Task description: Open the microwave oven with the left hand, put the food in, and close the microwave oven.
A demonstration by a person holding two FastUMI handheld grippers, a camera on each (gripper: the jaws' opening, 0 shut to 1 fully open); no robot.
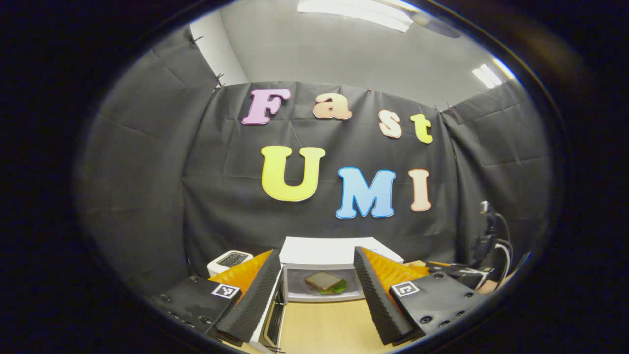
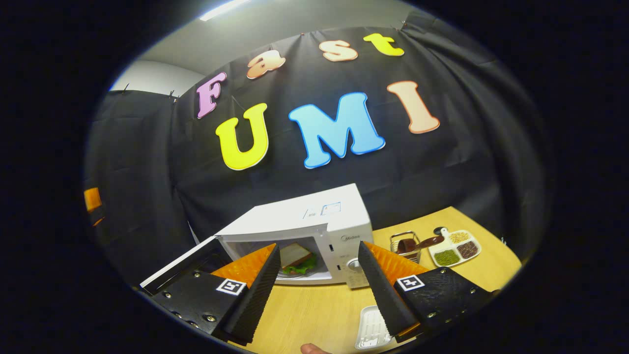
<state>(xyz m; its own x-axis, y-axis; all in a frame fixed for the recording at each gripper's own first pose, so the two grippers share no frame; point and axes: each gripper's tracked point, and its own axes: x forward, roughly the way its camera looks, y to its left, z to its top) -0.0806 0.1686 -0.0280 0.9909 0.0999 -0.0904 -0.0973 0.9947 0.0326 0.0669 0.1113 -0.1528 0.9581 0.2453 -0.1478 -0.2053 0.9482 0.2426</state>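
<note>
Microwave (image 2: 314,221) is seen on the wooden table (image 2: 319,309), door (image 2: 182,268) swung open to the left. Sandwich (image 2: 296,258) with green lettuce is sat on a plate (image 2: 290,275) inside the cavity; same sandwich (image 1: 324,282) is framed between the fingers in the left gripper view, microwave (image 1: 339,250) straight ahead. A white toaster (image 1: 228,260) is placed left of the microwave in that view, and cables with dark gear (image 1: 486,246) are bunched at the right edge. In the right gripper view, a wire basket (image 2: 405,244) holding a dark utensil is stood just right of the microwave, a divided white dish (image 2: 454,246) of grains or beans beside it, and a white ridged tray (image 2: 372,327) is laid near the table's front edge, partly covered by the right finger. Left gripper (image 1: 317,290): jaws spread wide, nothing held, nothing touched. Right gripper (image 2: 318,287): jaws likewise spread wide, empty, clear of the microwave. A fingertip (image 2: 310,348) is visible at the bottom edge.
</note>
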